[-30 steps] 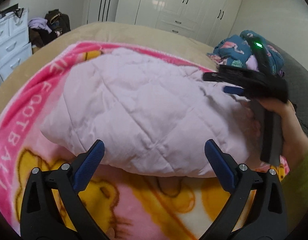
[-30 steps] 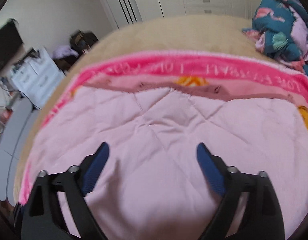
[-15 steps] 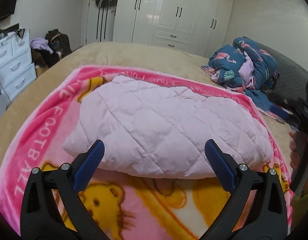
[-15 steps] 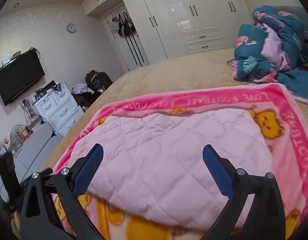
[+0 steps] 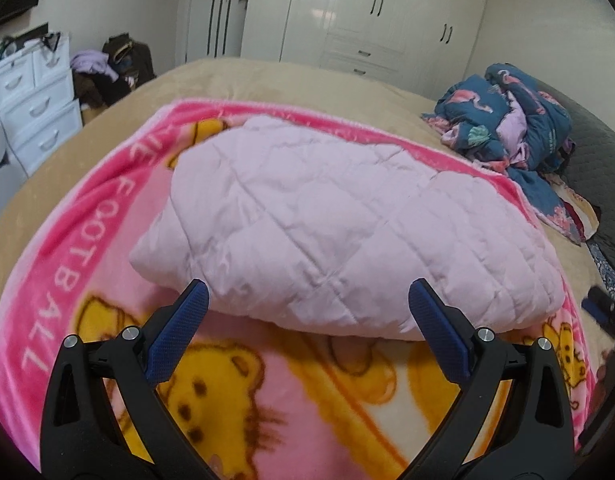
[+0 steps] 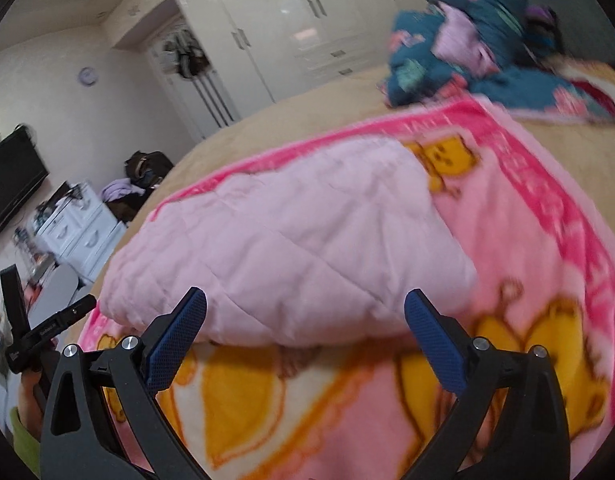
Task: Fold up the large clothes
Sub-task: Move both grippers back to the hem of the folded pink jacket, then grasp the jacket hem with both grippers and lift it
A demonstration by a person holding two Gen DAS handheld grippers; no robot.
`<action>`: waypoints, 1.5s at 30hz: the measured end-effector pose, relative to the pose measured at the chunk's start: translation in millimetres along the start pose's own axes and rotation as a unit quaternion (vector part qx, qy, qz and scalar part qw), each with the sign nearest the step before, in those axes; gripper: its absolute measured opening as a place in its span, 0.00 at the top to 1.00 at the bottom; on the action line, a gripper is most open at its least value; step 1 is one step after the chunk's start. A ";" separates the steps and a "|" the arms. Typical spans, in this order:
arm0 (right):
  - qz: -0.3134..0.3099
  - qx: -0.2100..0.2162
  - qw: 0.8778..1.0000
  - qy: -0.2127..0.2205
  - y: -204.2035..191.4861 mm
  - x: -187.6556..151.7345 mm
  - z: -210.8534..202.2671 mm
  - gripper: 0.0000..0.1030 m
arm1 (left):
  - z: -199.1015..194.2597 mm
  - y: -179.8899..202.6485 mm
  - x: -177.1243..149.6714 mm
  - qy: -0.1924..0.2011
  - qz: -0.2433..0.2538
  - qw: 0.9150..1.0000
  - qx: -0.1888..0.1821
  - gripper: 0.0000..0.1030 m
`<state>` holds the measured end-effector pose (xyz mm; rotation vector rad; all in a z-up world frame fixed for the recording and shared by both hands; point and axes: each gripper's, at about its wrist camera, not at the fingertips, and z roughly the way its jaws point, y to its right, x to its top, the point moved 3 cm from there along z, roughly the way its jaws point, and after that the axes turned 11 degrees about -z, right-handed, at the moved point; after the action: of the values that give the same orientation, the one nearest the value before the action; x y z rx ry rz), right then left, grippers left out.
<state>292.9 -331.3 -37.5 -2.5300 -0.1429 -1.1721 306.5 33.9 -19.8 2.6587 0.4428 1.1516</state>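
Tan bed (image 5: 299,80) carries a pink bear blanket (image 5: 79,248) w/ the folded pale-pink quilted garment (image 5: 347,236) lying in its middle, blue clothes pile (image 5: 507,128) off at far right, and left tool (image 5: 307,312) & right tool (image 6: 305,312) both spread wide, nothing btwn pads, hovering just short of garment's near edge.

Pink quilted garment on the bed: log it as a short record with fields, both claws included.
garment: pink quilted garment, folded into a bundle
under it: pink bear blanket, spread on the tan bed
left claw: open, empty, near the bundle's front edge
right claw: open, empty, at the bundle's right end
other clothes: blue flamingo-print pile on the bed, apart from the blanket's far corner
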 end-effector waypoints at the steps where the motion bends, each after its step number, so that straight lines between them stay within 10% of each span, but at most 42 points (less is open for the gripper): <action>1: 0.009 -0.003 1.000 -0.004 3.4 -7.5 1.5 0.04 | 3.1 -2.2 -1.1 -0.004 -0.004 1.000 -0.001 0.09; 20: 0.222 0.009 0.975 -0.023 55.2 -39.0 64.4 0.04 | 64.8 -80.7 -14.3 -0.089 -0.236 0.964 -0.084 0.09; 35: 0.243 0.037 0.969 -0.029 65.5 -27.0 110.1 0.04 | 102.2 -95.9 -4.1 -0.080 -0.350 0.921 -0.152 0.09; 45: 0.237 0.040 0.970 -0.042 67.5 -14.8 132.0 0.04 | 119.6 -90.5 3.2 -0.065 -0.332 0.930 -0.143 0.08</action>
<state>394.1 -347.1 -145.8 -2.3567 0.3680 -0.8512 379.6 110.8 -125.9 2.0558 0.9678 0.7489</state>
